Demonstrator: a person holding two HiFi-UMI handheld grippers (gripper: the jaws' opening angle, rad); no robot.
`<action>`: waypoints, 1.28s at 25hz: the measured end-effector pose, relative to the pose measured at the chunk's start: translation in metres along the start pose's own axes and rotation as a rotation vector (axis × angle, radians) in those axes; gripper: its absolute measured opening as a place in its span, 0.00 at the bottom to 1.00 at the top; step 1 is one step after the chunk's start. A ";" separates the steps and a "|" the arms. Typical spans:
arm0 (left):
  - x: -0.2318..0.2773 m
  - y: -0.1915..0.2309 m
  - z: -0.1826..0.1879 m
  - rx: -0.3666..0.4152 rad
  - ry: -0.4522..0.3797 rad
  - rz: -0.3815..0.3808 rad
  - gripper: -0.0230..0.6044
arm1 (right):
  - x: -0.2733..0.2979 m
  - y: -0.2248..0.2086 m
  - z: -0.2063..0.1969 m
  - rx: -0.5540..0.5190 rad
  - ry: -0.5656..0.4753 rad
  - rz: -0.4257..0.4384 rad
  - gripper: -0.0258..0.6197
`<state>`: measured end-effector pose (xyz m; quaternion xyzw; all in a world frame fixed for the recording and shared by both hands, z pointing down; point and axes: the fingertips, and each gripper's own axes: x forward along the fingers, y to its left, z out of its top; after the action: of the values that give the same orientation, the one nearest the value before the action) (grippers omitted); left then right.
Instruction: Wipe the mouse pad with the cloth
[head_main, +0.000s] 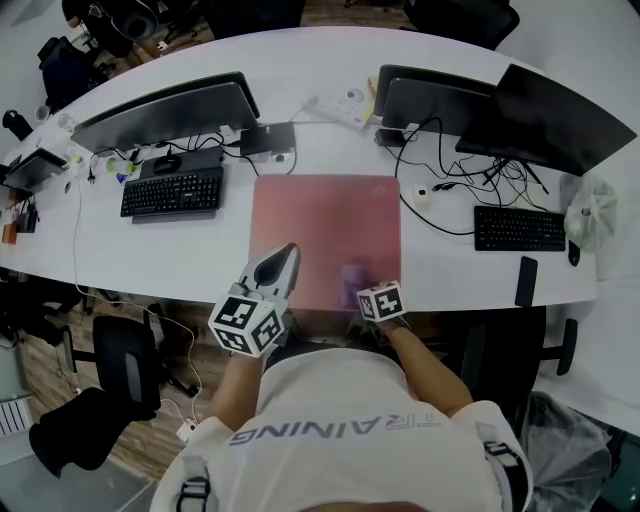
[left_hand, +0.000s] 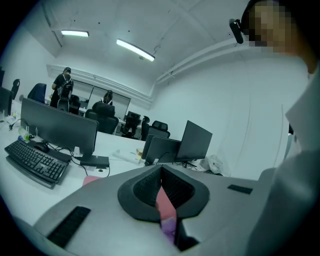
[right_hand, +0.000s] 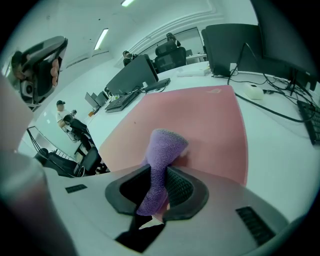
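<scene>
A pink mouse pad (head_main: 325, 225) lies on the white desk (head_main: 440, 280) in front of me. My right gripper (head_main: 362, 285) hovers over the pad's near right corner, shut on a purple cloth (head_main: 352, 278). The right gripper view shows the cloth (right_hand: 162, 150) pinched between the jaws and sticking up over the mouse pad (right_hand: 200, 112). My left gripper (head_main: 286, 254) hangs over the pad's near left part, jaws together with nothing between them. In the left gripper view the left gripper (left_hand: 161, 171) points level across the desk, and a pink corner of the pad (left_hand: 91, 179) shows.
A black keyboard (head_main: 172, 192) and monitor (head_main: 165, 112) stand left of the pad. More monitors (head_main: 545, 118), cables, a second keyboard (head_main: 520, 228) and a phone (head_main: 526, 280) sit on the right. A power strip (head_main: 340, 105) lies behind. Office chairs flank me.
</scene>
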<state>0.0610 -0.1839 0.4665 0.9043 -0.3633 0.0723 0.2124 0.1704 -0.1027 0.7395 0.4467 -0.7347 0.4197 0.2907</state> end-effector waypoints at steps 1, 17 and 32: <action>0.005 -0.006 -0.001 0.002 0.000 -0.005 0.09 | -0.004 -0.007 -0.002 0.004 -0.002 -0.004 0.19; 0.052 -0.067 -0.010 0.003 -0.004 -0.082 0.09 | -0.062 -0.097 -0.033 0.098 -0.025 -0.091 0.19; 0.030 -0.035 0.037 0.050 -0.093 -0.083 0.09 | -0.207 -0.075 0.127 0.032 -0.567 -0.205 0.19</action>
<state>0.1060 -0.1955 0.4303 0.9259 -0.3330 0.0303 0.1756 0.3208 -0.1475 0.5399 0.6224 -0.7310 0.2581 0.1078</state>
